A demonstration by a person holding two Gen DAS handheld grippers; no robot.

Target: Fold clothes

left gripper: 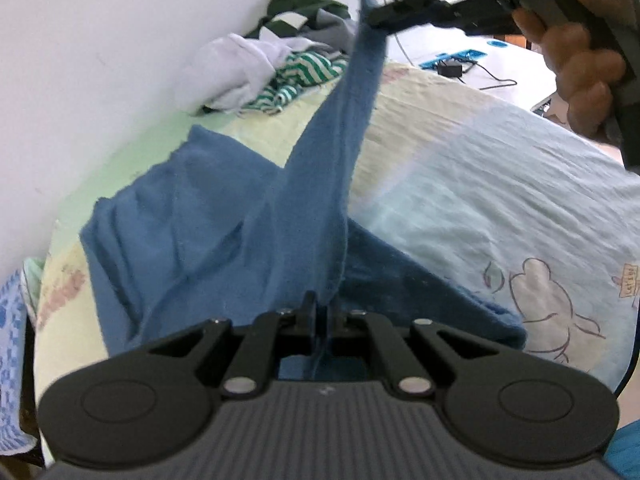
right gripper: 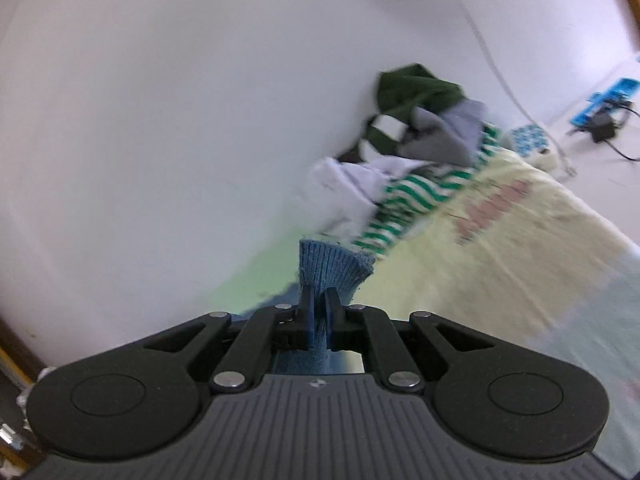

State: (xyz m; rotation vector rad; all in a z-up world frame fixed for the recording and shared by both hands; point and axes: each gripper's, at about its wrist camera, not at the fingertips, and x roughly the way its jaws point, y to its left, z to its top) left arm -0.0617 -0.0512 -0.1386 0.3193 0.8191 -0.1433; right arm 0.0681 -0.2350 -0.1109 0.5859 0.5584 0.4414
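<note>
A blue knit garment (left gripper: 192, 216) lies spread on the bed (left gripper: 480, 184). My left gripper (left gripper: 320, 304) is shut on its near part, low over the bed. A long blue sleeve (left gripper: 340, 140) rises from there to my right gripper (left gripper: 376, 20), which is shut on the ribbed cuff and held high at the top of the left wrist view. In the right wrist view the cuff (right gripper: 332, 266) fans out past the closed fingertips of the right gripper (right gripper: 320, 300).
A pile of clothes (left gripper: 280, 64), dark green, grey, white and green-striped, lies against the white wall (left gripper: 100, 40) at the far end; it also shows in the right wrist view (right gripper: 420, 160). A black adapter with cables (left gripper: 452, 69) sits on the floor beyond the bed.
</note>
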